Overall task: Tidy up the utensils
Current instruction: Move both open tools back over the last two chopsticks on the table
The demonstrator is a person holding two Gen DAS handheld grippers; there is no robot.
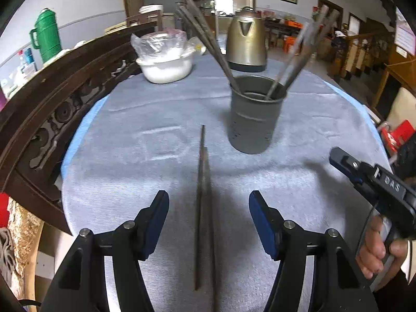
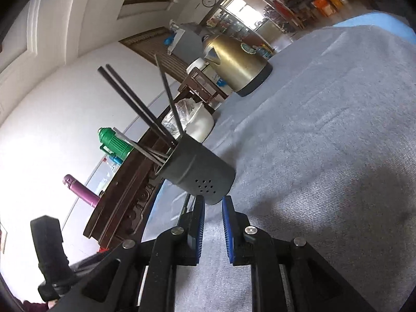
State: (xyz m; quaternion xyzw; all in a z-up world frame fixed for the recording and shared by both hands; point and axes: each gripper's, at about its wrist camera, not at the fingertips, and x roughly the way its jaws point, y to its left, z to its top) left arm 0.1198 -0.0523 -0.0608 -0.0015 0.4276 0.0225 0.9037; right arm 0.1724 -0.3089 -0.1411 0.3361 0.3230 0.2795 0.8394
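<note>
A pair of dark chopsticks (image 1: 204, 208) lies on the grey cloth, pointing away from me. My left gripper (image 1: 208, 199) is open, its pads on either side of the chopsticks, not touching them. A grey metal utensil holder (image 1: 256, 119) stands upright beyond, with several chopsticks (image 1: 205, 33) leaning out of it. The holder also shows in the right wrist view (image 2: 200, 173). My right gripper (image 2: 213, 204) is tilted, its pads a narrow gap apart with nothing between them, just short of the holder. It shows at the right in the left wrist view (image 1: 335, 157).
A gold kettle (image 1: 247, 41) and a white bowl with a plastic bag (image 1: 166, 62) stand at the back of the table. A carved dark wooden rail (image 1: 59, 104) runs along the left. A green thermos (image 1: 46, 35) stands behind it.
</note>
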